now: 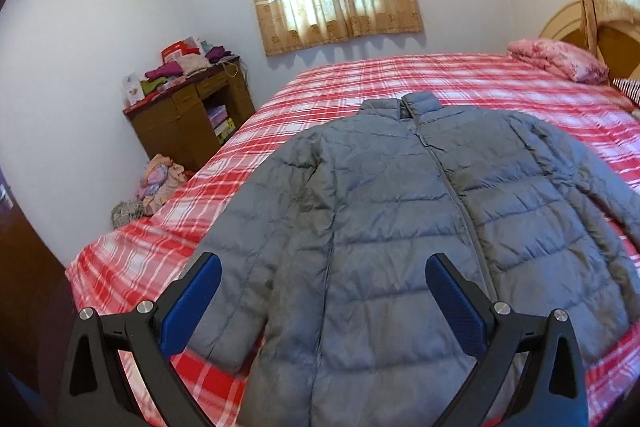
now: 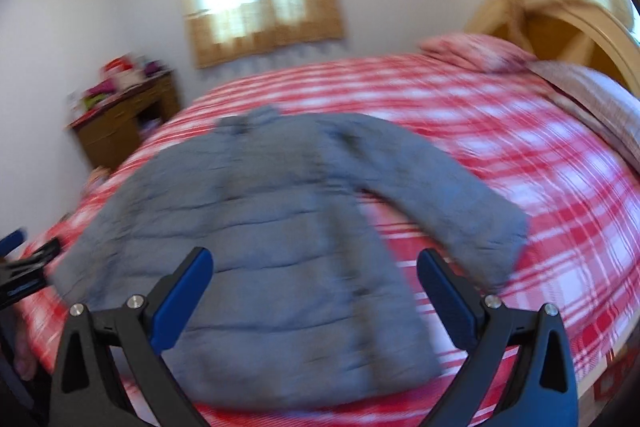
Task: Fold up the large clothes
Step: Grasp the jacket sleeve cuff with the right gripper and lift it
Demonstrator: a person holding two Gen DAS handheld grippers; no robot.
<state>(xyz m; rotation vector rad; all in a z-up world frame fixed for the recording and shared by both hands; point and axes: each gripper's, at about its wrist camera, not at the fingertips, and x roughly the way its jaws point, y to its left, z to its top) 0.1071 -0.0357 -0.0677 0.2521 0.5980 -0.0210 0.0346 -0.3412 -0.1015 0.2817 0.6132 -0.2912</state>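
Observation:
A grey quilted puffer jacket (image 1: pixel 400 227) lies flat, front up and zipped, on a bed with a red plaid sheet (image 1: pixel 360 83). Its collar points to the far side, its sleeves spread out. My left gripper (image 1: pixel 324 267) is open and empty, above the jacket's lower left part. In the blurred right wrist view the jacket (image 2: pixel 272 219) fills the middle, one sleeve (image 2: pixel 460 211) stretched to the right. My right gripper (image 2: pixel 314 263) is open and empty above the jacket's hem. The left gripper shows at the left edge (image 2: pixel 24 267).
A wooden desk (image 1: pixel 192 115) piled with clothes stands against the far left wall. A heap of clothes (image 1: pixel 160 183) lies on the floor beside the bed. A pink folded quilt (image 1: pixel 556 59) and a headboard (image 2: pixel 568 27) are at the far right.

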